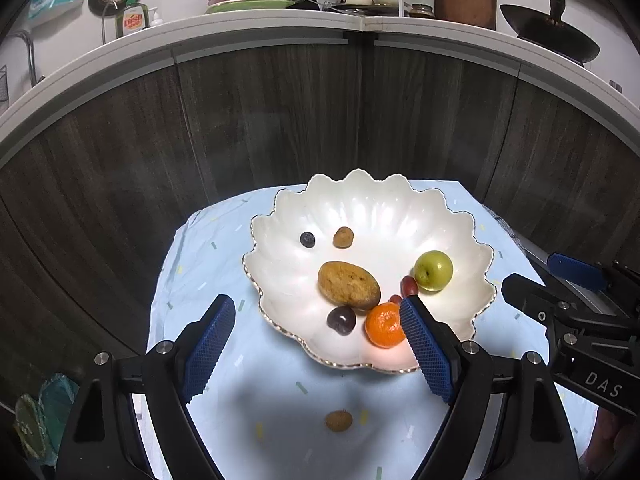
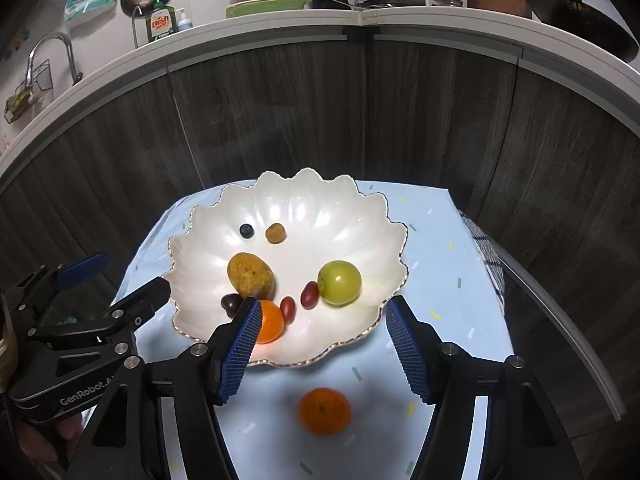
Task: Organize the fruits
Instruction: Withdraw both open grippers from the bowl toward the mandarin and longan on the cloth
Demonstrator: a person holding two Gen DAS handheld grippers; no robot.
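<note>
Fruits mostly sit in the white scalloped ceramic bowl (image 2: 224, 216) mid-frame; an orange mandarin (image 2: 324, 411) and small brown longan (image 1: 339, 420) remain on the bench, lower centre. Left tool (image 1: 316, 350) and right tool (image 2: 322, 350) gape wide, empty.

Two wrist fisheyes — side by side, near, angled down on one shared scalloped bowl (image 1: 360, 208) (image 2: 296, 200).
</note>
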